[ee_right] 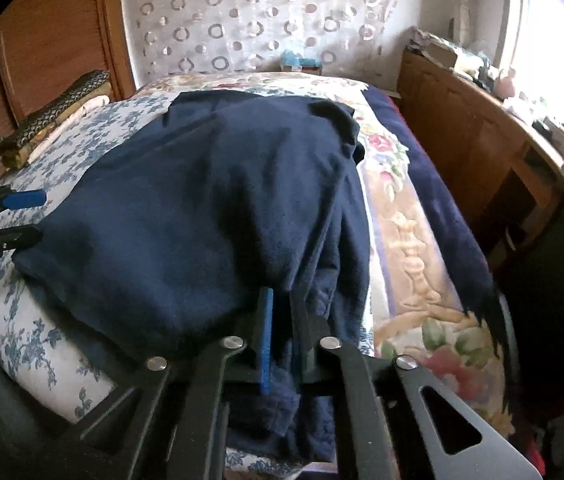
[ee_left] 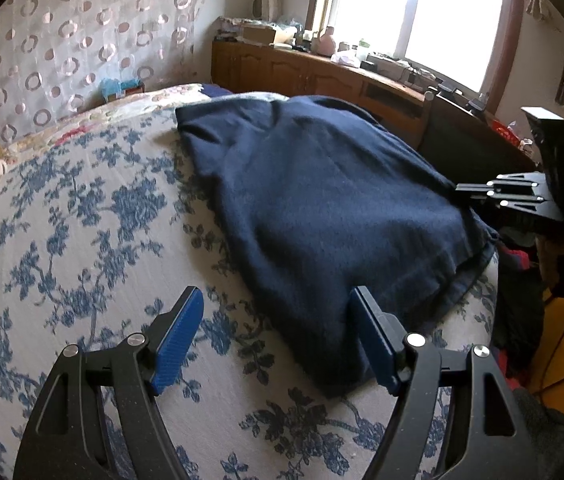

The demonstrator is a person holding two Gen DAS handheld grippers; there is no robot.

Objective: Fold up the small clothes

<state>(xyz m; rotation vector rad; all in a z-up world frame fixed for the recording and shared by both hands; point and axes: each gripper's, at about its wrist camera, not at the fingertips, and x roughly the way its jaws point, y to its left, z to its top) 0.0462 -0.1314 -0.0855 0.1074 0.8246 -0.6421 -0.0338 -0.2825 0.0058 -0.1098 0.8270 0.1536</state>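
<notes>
A dark navy garment (ee_left: 322,208) lies spread on a bed with a white and blue floral cover (ee_left: 73,216). My left gripper (ee_left: 277,332) is open, its blue pads either side of the garment's near corner, the right pad over the cloth. In the right wrist view the same garment (ee_right: 201,220) fills the middle, and my right gripper (ee_right: 282,320) is shut on a bunched fold of its near edge. The right gripper also shows in the left wrist view (ee_left: 514,192) at the garment's far right edge. The left gripper shows at the left edge of the right wrist view (ee_right: 13,216).
A wooden cabinet (ee_left: 302,68) cluttered with items runs under the bright window. A patterned curtain (ee_left: 61,40) hangs behind the bed. A flowered quilt (ee_right: 410,220) and a dark blanket (ee_right: 442,200) lie on the bed's right side. A folded patterned cushion (ee_right: 61,108) sits at the left.
</notes>
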